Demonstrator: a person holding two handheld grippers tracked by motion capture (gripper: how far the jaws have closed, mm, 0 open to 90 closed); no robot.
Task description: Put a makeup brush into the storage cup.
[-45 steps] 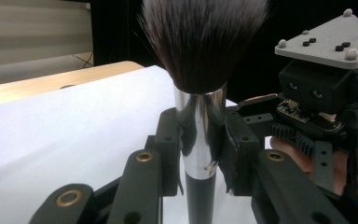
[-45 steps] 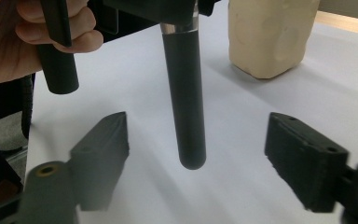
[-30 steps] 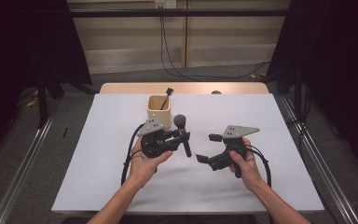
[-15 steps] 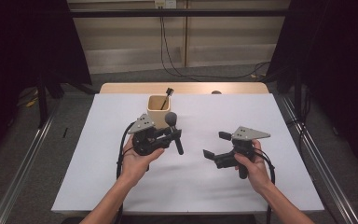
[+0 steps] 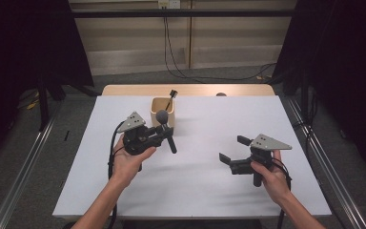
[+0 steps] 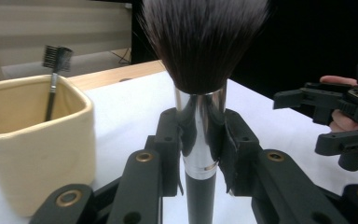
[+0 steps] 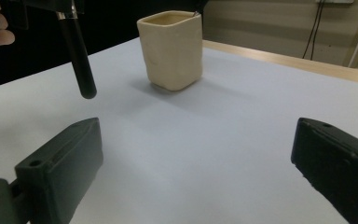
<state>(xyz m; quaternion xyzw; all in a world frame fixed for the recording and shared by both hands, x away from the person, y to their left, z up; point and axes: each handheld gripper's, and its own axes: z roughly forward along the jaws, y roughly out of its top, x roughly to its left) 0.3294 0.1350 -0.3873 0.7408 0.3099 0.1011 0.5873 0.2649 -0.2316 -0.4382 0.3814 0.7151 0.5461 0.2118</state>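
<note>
Standing in cream cup [image 5: 162, 110]: small brush [image 5: 171, 95].

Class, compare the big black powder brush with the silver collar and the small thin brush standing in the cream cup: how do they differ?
The big black powder brush has a thick, bushy round head; the small thin brush has a flat, comb-like head. The powder brush is clamped in the left gripper above the table; the thin brush leans inside the cream cup. Both have dark handles.

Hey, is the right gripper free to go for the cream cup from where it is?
Probably yes. The right gripper is open and empty, and bare table lies between it and the cream cup. The left gripper, holding the brush, hovers close beside the cup.
</note>
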